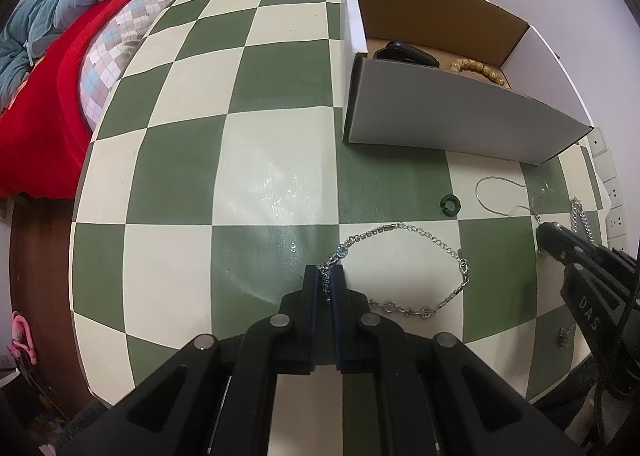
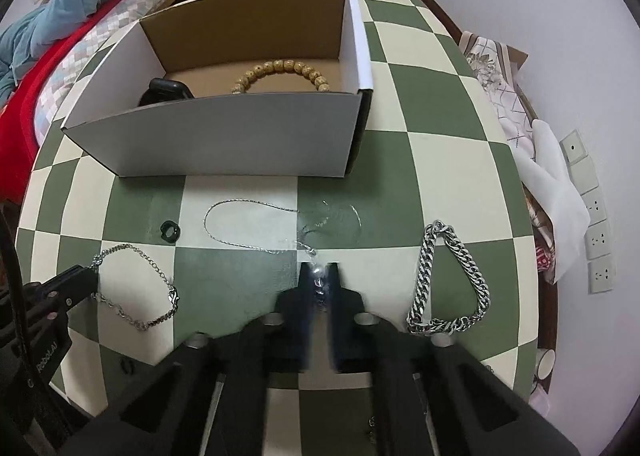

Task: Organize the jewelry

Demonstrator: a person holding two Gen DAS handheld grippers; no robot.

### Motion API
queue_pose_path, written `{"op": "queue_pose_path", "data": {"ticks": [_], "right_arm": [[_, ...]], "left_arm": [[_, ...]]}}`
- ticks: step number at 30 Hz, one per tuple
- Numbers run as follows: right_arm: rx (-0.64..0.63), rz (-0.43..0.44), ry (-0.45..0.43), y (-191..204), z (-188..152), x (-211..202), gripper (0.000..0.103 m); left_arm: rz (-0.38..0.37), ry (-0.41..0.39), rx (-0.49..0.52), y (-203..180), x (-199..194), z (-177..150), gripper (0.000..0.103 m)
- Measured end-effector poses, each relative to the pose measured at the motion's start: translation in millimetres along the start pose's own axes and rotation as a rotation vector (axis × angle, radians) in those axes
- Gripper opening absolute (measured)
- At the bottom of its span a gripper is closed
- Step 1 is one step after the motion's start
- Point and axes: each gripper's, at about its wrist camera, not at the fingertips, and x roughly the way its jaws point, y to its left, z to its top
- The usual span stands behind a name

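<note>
My left gripper (image 1: 325, 281) pinches slim silver charm bracelet (image 1: 436, 248) on green-and-cream checkered tabletop (image 1: 192, 160). My right gripper (image 2: 319, 276), fingers nearly together, pinches fine silver chain necklace (image 2: 248, 222). Chunky silver curb-link bracelet (image 2: 452, 280) lies right. White cardboard box (image 2: 224, 140) holds tan bead bracelet (image 2: 282, 70).

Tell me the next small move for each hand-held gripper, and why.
Probably lift both straight up. The left hand-held gripper looks shut on the charm bracelet, the right hand-held gripper on the thin necklace; both pieces lie on the table, outside the cardboard box.
</note>
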Motion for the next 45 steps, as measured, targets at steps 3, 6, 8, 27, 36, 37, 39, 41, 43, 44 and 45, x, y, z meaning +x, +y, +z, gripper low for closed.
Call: {"op": "queue_pose_path", "data": {"ticks": [3,6,8,27,36,37,39,41,43,44,45], "right_arm": [[0.031,0.028,-0.015,-6.3,-4.6,-3.2,0.003],[0.113,0.095,-0.021,-24.3,-12.5,-9.3,0.003],[0.159,0.135,-0.027,-34.7,-19.6,-14.4,0.003],[0.27,0.328,-0.203,-59.8,-4.1,-106.7,0.003],[0.279,0.389,-0.28,-68.3,19.9,-150.2,0.003],[0.274,0.391,-0.289,-68.1,20.9,-154.9,0.003],[0.27,0.405,-0.308,-66.9,24.0,-164.5,0.003],[0.248,0.401,-0.307,-63.0,27.9,-168.9,0.003],[0.232,0.385,-0.298,-58.9,28.7,-163.8,0.003],[0.229,0.378,-0.289,-57.6,28.3,-159.0,0.003],[0.231,0.374,-0.277,-56.8,26.9,-152.6,0.003]], "left_arm": [[-0.005,0.004,0.001,0.2,0.1,0.2,0.003],[-0.013,0.002,0.008,-0.5,-2.1,-0.6,0.0],[-0.022,0.001,0.007,-0.8,-4.1,-0.2,0.0],[-0.086,-0.069,-0.028,9.0,-41.9,12.0,0.0],[-0.081,-0.046,-0.027,12.4,-35.6,13.4,0.014],[-0.067,-0.048,-0.031,13.7,-33.6,13.3,0.037],[-0.042,-0.056,-0.025,14.6,-28.7,13.1,0.088],[-0.022,-0.059,-0.005,11.8,-22.6,13.2,0.092],[0.01,-0.032,0.013,7.7,-10.5,14.7,0.092],[0.018,-0.025,0.022,5.8,-4.4,15.8,0.092],[0.026,-0.013,0.036,3.3,2.5,17.0,0.091]]}}
